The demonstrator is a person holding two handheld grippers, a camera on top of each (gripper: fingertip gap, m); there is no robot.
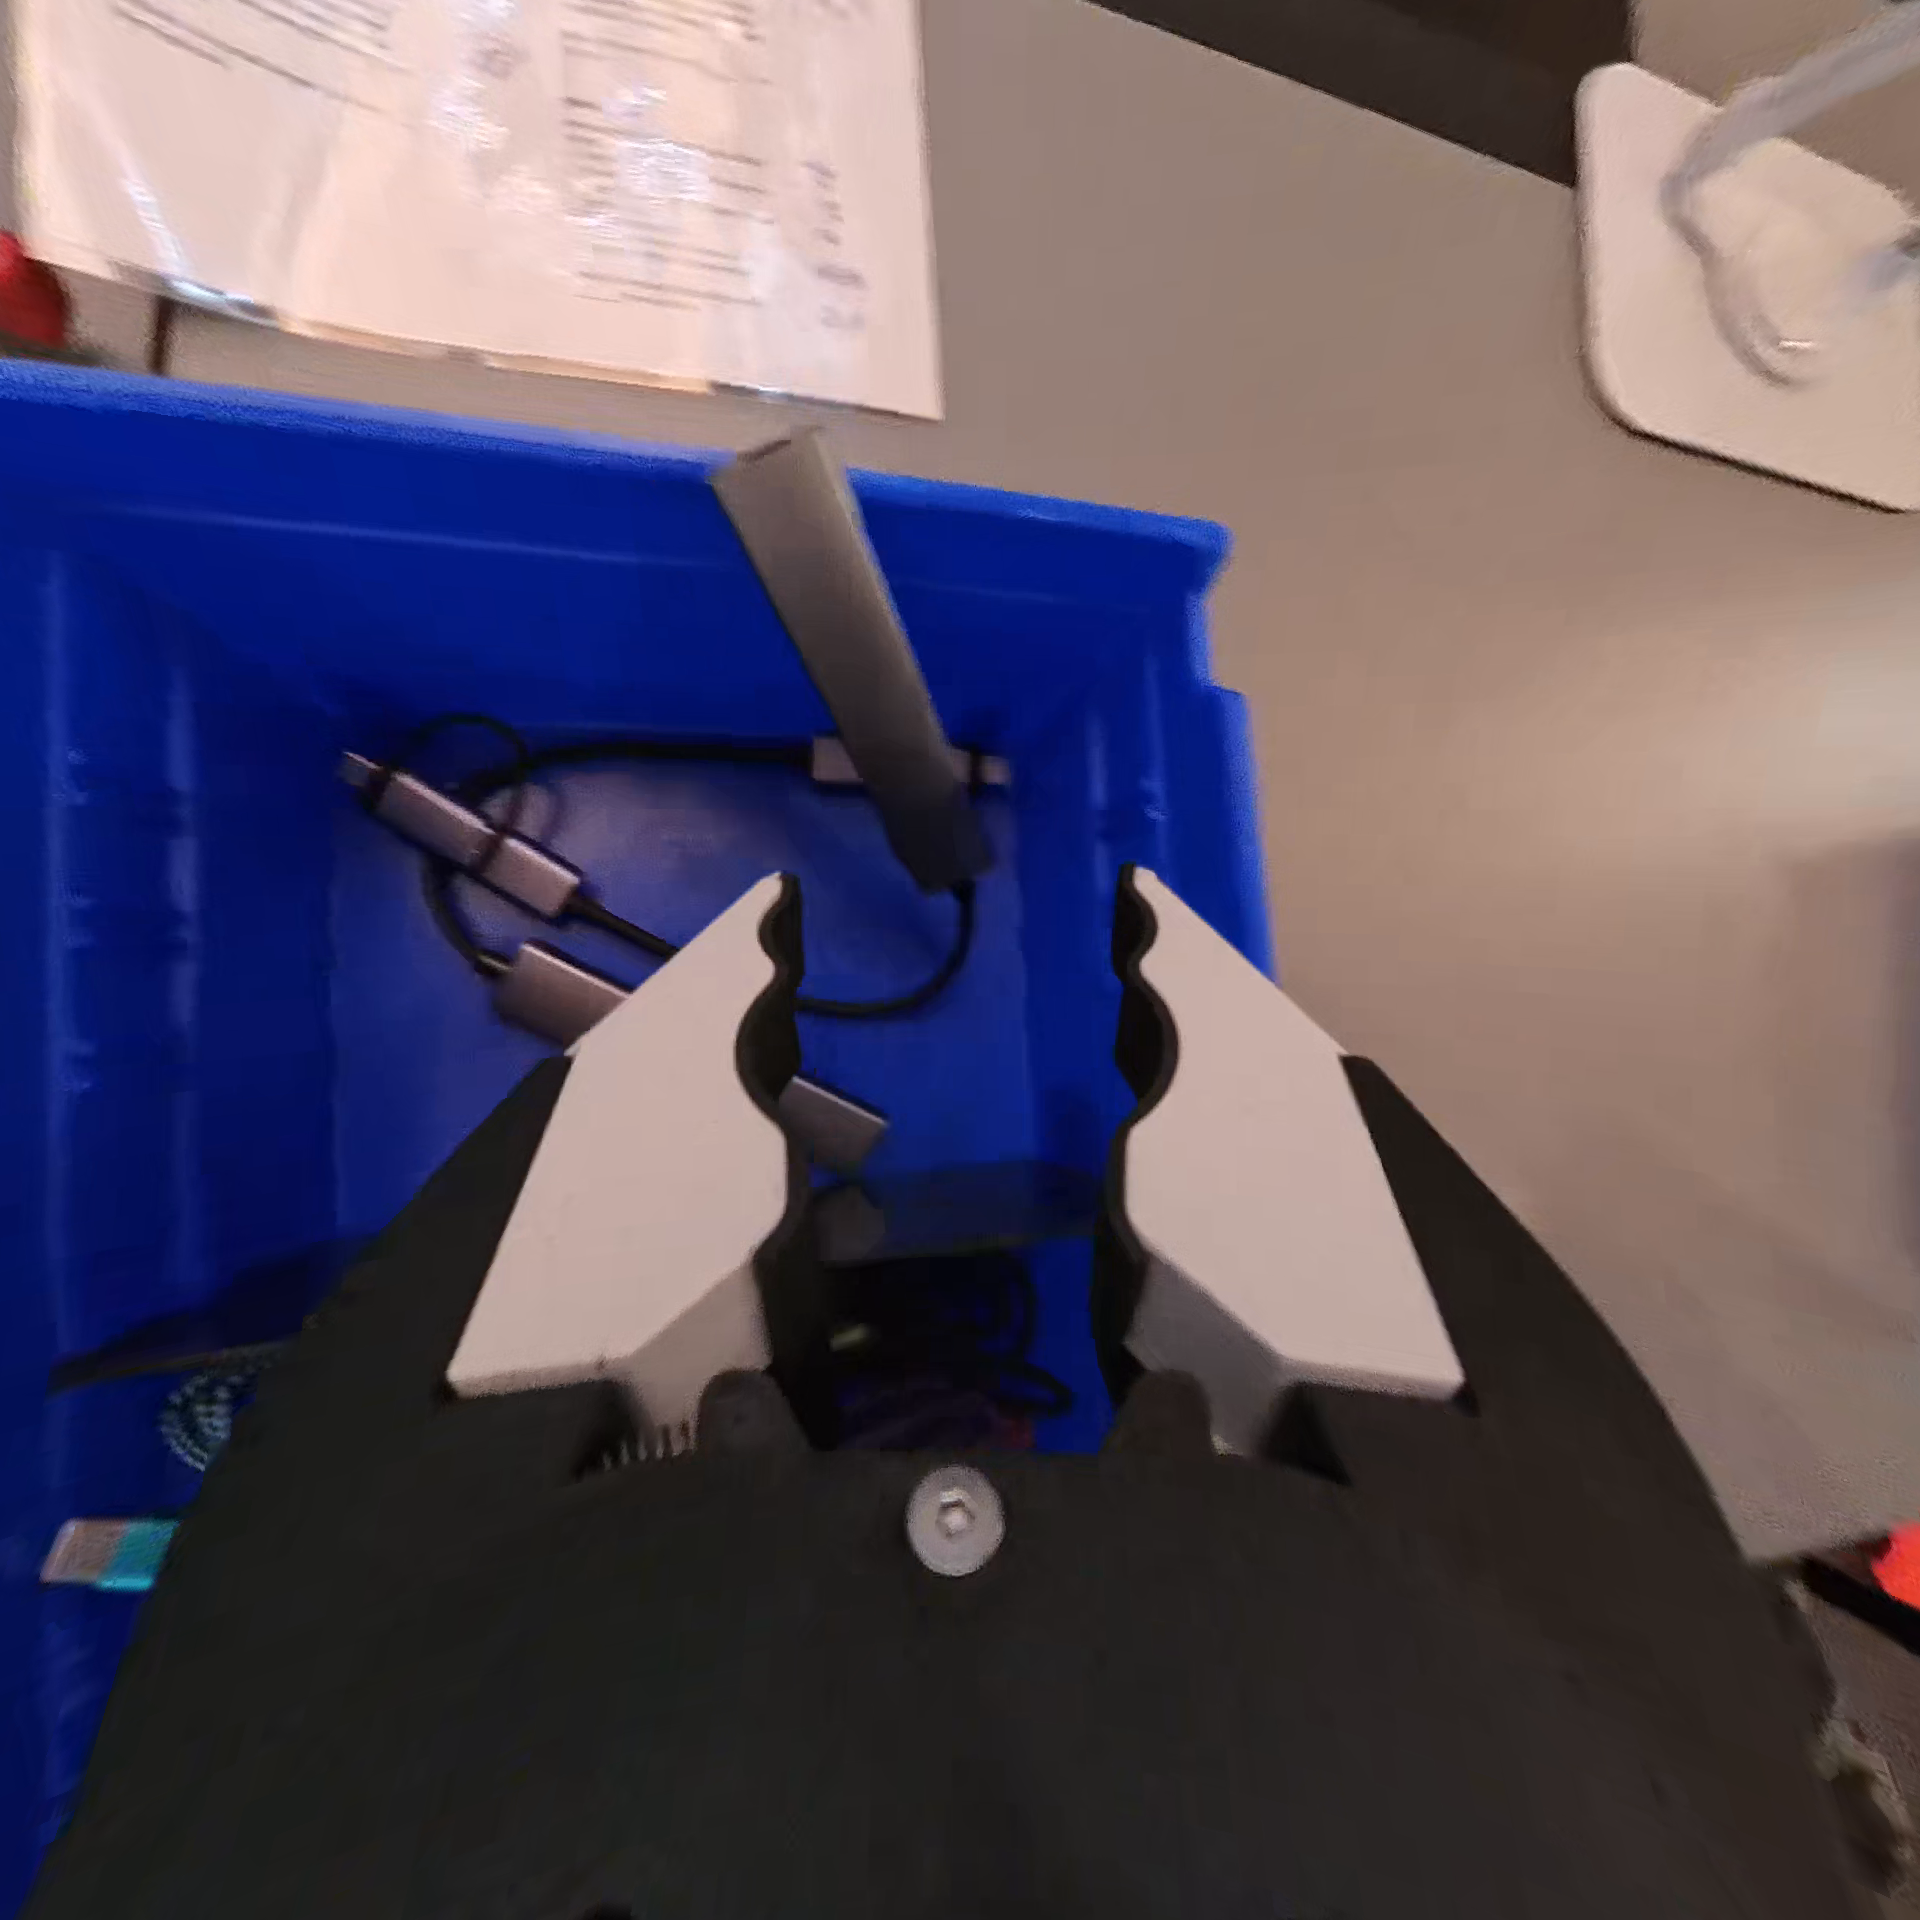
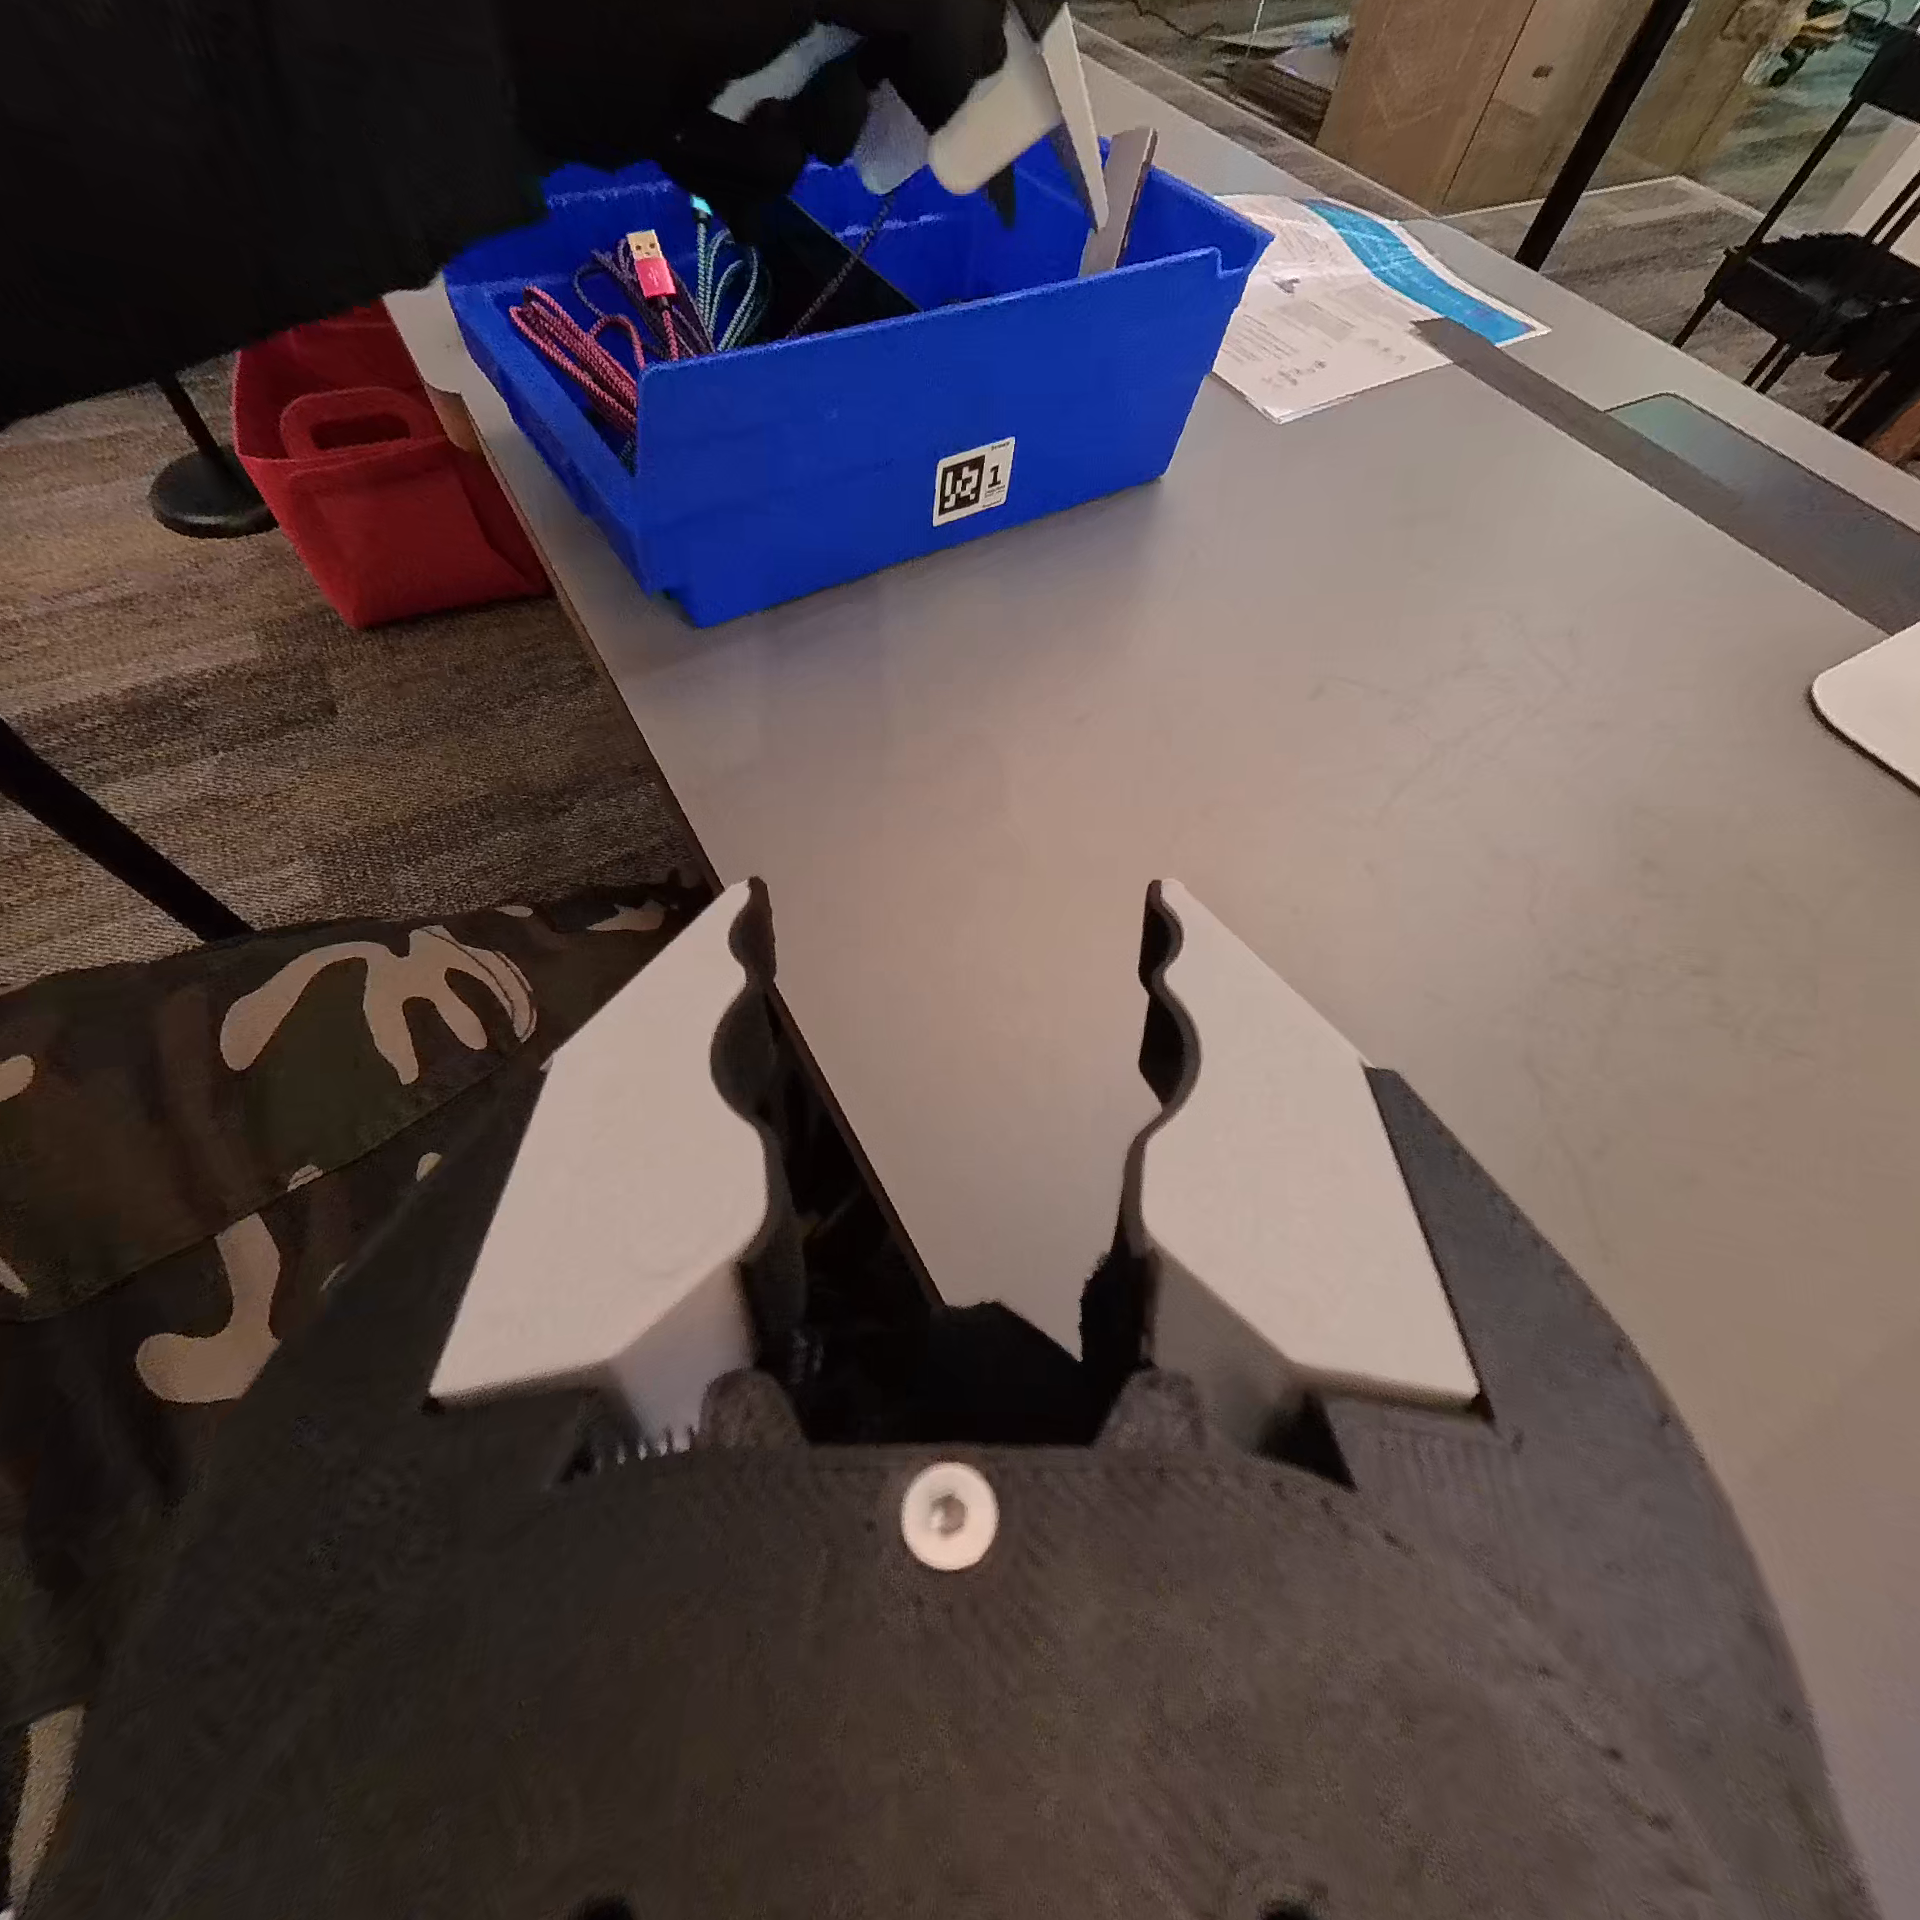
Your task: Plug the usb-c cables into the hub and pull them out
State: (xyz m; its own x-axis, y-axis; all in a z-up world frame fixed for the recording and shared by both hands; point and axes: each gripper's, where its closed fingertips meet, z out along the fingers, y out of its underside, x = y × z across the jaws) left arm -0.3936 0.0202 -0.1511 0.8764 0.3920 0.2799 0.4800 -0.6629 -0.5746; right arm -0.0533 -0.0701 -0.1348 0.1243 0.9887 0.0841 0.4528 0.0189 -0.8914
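My left gripper hung over the open blue plastic bin, its grey fingers spread wide and holding nothing. Just beyond the fingertips stood the slim grey metal hub — tilted, its lower end down in the bin's far right corner, its upper end leaning against the far rim. A thin black cable curled from that lower end across the bin floor, passing under the gap between my fingers. To the left of the hub, on the bin floor, lay a loose cluster of grey-tipped usb-c cables, one plug partly hidden behind my left finger. I could not tell from the blur whether any of them touched the hub.

My right gripper hovered over the near edge of the grey worktop, well apart from the bin, also wide and empty. From there I saw the left gripper poised above the bin's far end beside the leaning hub, and a coiled pink braided cable in the bin's nearer compartment. White printed sheets lay on the worktop beyond the bin.
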